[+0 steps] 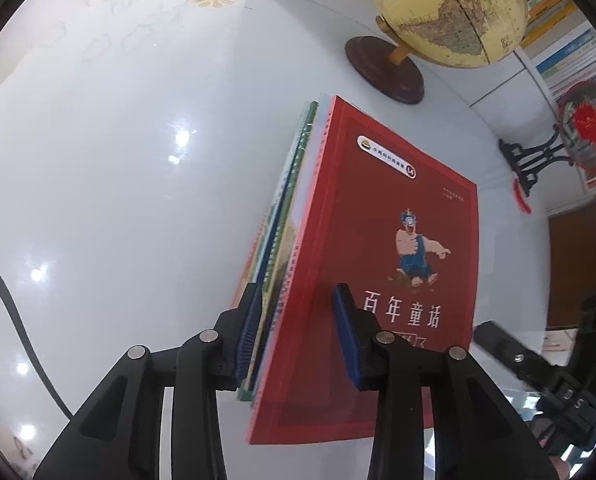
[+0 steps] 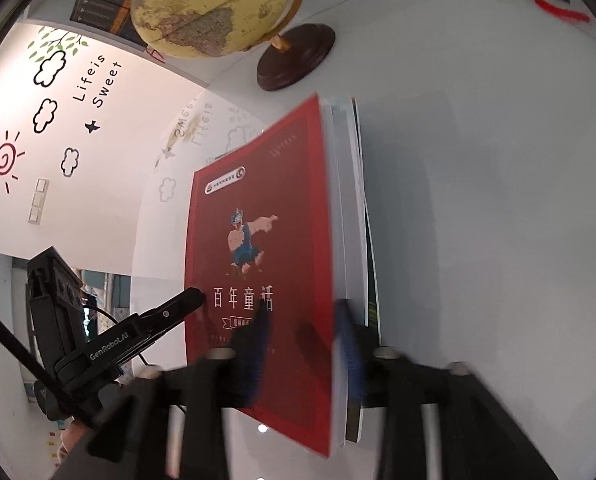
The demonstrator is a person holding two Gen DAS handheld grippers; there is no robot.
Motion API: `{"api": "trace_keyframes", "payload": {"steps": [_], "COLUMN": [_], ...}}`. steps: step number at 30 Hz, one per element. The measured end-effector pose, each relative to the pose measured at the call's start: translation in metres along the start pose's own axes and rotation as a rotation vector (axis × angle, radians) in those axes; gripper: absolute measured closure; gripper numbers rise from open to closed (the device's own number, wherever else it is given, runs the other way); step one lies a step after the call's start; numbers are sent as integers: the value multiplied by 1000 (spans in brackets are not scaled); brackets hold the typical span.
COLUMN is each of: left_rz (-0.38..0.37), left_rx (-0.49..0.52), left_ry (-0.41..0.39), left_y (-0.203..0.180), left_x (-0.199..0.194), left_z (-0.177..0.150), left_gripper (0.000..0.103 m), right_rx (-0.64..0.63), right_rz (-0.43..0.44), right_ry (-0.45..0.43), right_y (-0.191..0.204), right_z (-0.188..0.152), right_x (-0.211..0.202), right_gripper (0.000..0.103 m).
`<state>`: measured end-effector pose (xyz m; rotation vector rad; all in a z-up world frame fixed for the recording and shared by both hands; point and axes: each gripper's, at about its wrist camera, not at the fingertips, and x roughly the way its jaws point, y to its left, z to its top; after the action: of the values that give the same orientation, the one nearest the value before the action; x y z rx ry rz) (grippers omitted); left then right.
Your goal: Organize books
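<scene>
Left wrist view, lower centre: the left gripper (image 1: 298,332) straddles the near end of a stack of books (image 1: 338,264) lying on the white bench (image 1: 117,160). Its left pad touches the spines; its right pad stands clear above the red cover. It is partly open and clamps nothing.

Right wrist view, lower centre: the right gripper (image 2: 304,344), blurred, straddles the red book (image 2: 257,264) at the opposite long side, by the page edges. Its jaws stand apart; no firm hold is visible.

The stack's long axis runs from the lower frame edge away toward the globe (image 1: 450,8) at upper right. Judgement: both grippers sit at the near end, 1 per long side, equally near.
</scene>
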<state>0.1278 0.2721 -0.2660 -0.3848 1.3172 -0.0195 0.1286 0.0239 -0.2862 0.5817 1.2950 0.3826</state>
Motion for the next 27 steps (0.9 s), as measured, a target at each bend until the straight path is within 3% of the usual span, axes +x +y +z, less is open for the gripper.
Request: {"api": "trace_keyframes", "payload": {"steps": [3, 6, 9, 10, 11, 15, 17, 21, 23, 27], "left_rz": [76, 151, 87, 77, 80, 94, 96, 119, 143, 146], "left_rx": [39, 70, 20, 0, -9, 39, 58, 86, 141, 246], "left_ry": [1, -6, -63, -83, -101, -210, -261, -312, -336, -357], "left_y": [-5, -12, -14, -14, -16, -44, -64, -106, -137, -194], "left_x": [-5, -12, -32, -39, -46, -90, -116, -160, -182, -205], "left_z": [-1, -2, -2, -2, -3, -8, -11, -18, -28, -59], "left_gripper": [69, 69, 65, 44, 5, 1, 1, 1, 1, 1], "right_rx": [-39, -64, -98, -107, -116, -157, -169, -236, -264, -248], "right_rz": [-109, -261, -417, -468, -509, -618, -642, -604, -586, -505], "right_ry": [-21, 28, 72, 84, 87, 98, 95, 55, -21, -240], "right_y": [3, 1, -4, -6, -7, -5, -3, 14, 28, 36], "right_z": [0, 2, 1, 2, 2, 7, 9, 2, -6, -26], "right_x": [-10, -16, -29, -37, -47, -86, -108, -161, -195, -274], "right_gripper": [43, 39, 39, 39, 39, 39, 39, 39, 39, 30]}}
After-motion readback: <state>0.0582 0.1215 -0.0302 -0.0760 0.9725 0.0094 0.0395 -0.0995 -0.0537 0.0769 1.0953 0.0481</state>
